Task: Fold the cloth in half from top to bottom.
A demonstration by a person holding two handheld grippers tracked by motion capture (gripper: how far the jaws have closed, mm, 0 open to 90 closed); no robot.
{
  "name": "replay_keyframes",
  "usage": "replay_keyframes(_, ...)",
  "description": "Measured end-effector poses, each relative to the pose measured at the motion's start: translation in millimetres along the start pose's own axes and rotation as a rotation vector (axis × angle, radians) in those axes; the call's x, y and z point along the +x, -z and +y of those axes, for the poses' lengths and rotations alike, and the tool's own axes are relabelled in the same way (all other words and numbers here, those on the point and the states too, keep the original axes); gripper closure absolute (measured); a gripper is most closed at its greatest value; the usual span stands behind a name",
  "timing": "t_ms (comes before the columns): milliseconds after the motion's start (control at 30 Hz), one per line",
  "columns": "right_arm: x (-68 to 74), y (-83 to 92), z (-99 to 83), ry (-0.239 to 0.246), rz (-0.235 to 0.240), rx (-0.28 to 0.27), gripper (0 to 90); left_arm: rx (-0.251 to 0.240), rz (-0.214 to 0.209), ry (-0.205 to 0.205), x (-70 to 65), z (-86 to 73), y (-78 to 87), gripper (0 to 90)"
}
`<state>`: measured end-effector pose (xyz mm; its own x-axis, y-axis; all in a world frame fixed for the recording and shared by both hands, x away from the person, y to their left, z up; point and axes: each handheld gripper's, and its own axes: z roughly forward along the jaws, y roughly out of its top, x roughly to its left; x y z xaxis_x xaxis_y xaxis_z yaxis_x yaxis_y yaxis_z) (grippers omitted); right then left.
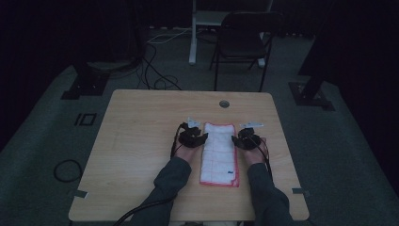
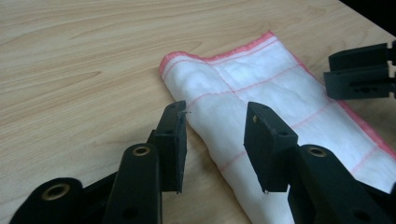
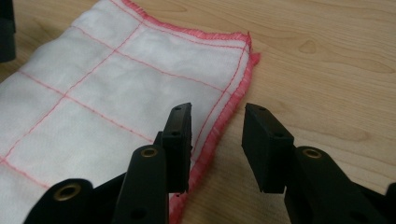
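Seen from the high view, the folded cloth [image 1: 219, 153] lies lengthwise on the table [image 1: 141, 141], running away from the person, between the left hand-held gripper [image 1: 194, 128] and the right hand-held gripper [image 1: 248, 130]. Along the left gripper view, the jaws stand apart astride the cloth's folded edge, unclamped. Along the right gripper view, the jaws likewise stand apart over the red-stitched edge, so each side is equally near.

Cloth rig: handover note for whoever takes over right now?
Left gripper: open, jaws astride the folded left edge of the cloth, no grip.
Right gripper: open, jaws astride the cloth's red-hemmed right edge, no grip.
Cloth: folded into a long strip, flat on the table between the two grippers.
Done: looks like a lengthwise fold.
Left: probably another fold; nothing is held, so regrip first.
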<state>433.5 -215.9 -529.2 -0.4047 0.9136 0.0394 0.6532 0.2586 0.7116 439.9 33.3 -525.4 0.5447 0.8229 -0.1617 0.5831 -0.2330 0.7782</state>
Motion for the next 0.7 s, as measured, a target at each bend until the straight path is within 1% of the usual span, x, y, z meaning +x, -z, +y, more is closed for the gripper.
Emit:
replay_keyframes(100,-0.5,-4.7,0.0,-0.024,0.002,0.000,61.5,0.012,0.012,0.012,0.6,2.1,-4.9,58.3)
replay_keyframes(200,1.3,-7.8,-0.9,-0.028,-0.002,0.000,61.3,0.026,0.023,0.010,-1.0,2.9,-8.3,58.4)
replay_keyframes(333,1.0,-9.2,1.6,-0.037,-0.005,-0.003,60.8,0.039,0.032,0.019,-0.1,2.8,-12.6,58.3)
replay_keyframes(533,-0.6,-12.1,6.1,-0.025,-0.015,0.005,59.9,0.057,0.039,0.030,2.9,0.4,-19.2,58.2)
replay_keyframes(633,-1.7,-14.5,7.1,-0.052,-0.002,0.001,59.2,0.067,0.039,0.037,4.1,-0.8,-21.7,58.1)
replay_keyframes(667,-2.7,-16.6,7.2,-0.068,0.000,-0.002,58.0,0.073,0.042,0.032,4.2,-1.5,-22.4,57.7)
replay_keyframes(700,-3.0,-17.9,7.2,-0.073,-0.002,-0.001,57.6,0.073,0.042,0.032,4.2,-1.5,-22.4,57.6)
